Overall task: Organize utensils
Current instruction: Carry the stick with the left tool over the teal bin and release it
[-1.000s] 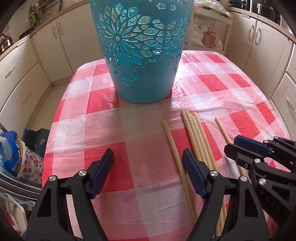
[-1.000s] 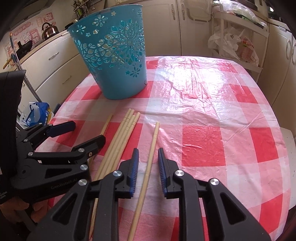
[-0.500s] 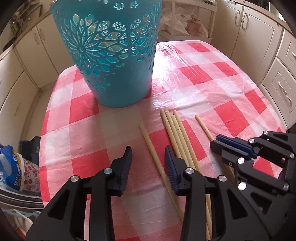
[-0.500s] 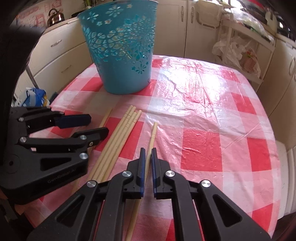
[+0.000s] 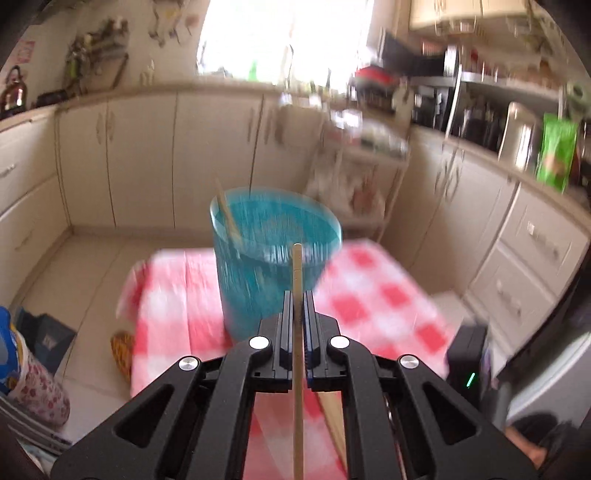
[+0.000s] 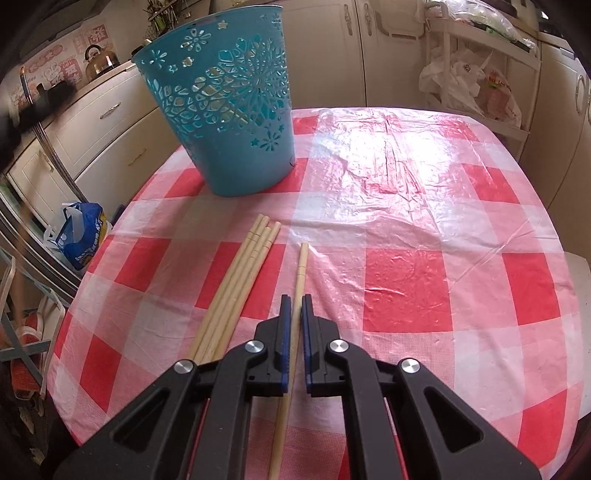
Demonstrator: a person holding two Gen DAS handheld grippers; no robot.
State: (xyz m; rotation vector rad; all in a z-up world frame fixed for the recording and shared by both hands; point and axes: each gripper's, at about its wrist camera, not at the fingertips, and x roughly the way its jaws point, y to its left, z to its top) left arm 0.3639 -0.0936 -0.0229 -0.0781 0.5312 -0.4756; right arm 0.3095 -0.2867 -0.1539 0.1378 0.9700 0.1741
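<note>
Two grippers, we note: left gripper (image 5: 297, 301) clamps one chopstick (image 5: 297, 362) aloft, apparently near the blurred basket (image 5: 275, 258); right gripper (image 6: 295, 306) pinches a tabletop chopstick (image 6: 300, 273).

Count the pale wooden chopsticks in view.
7 chopsticks: one in the left gripper, one in the right gripper on the red-checked tablecloth, four bundled beside it, one leaning in the teal perforated plastic basket. More may hide inside.

Basket (image 6: 229, 122) on table (image 6: 424, 229); chopstick bundle (image 6: 236, 280) before it.

Cream cabinets (image 5: 147, 155) are lining the walls, daylight is pouring through a window (image 5: 280, 33) at upper centre, and pale floor tiles (image 5: 74, 273) are lying below.
</note>
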